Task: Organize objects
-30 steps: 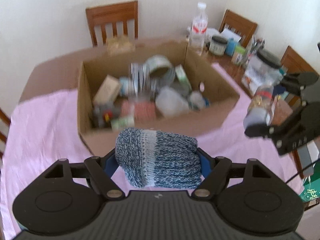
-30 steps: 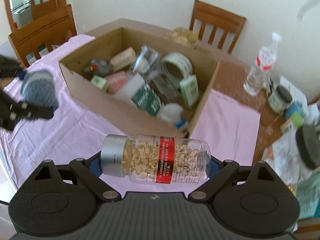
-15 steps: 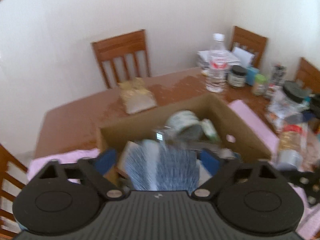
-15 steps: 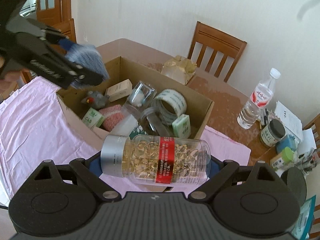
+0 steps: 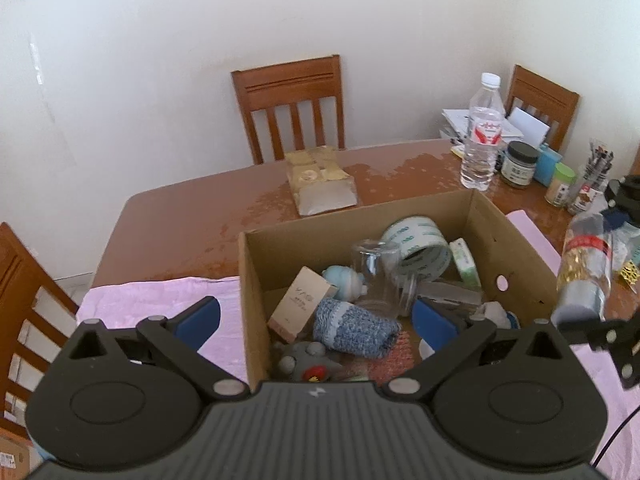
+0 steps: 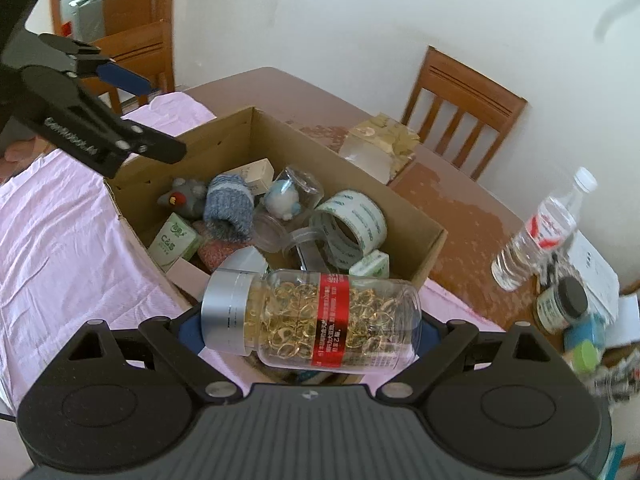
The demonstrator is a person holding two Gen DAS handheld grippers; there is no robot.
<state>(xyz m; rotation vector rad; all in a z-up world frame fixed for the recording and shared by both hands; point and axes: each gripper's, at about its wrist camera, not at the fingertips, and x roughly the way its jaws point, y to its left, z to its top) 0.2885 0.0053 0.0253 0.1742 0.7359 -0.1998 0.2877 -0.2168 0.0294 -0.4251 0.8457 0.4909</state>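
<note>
**Everything placed around the cardboard box**

The cardboard box (image 5: 516, 248) stands on the table (image 5: 192, 220), its near part over the cloth (image 5: 160, 296). In the box, seen from the left wrist camera, the knitted roll (image 5: 352, 326) lies near the front, with the small carton (image 5: 302, 302) to its left, the plush toy (image 5: 304, 360) in front of it and the glass jar (image 5: 374, 276) behind it. The tape roll (image 5: 418, 250) sits toward the back right. Behind the box lies a packet (image 5: 320, 186), and behind that a chair (image 5: 292, 104). The water bottle (image 5: 480, 136) stands behind the box's right corner. The capsule bottle (image 6: 312, 318) hangs over the box's near corner.
</note>
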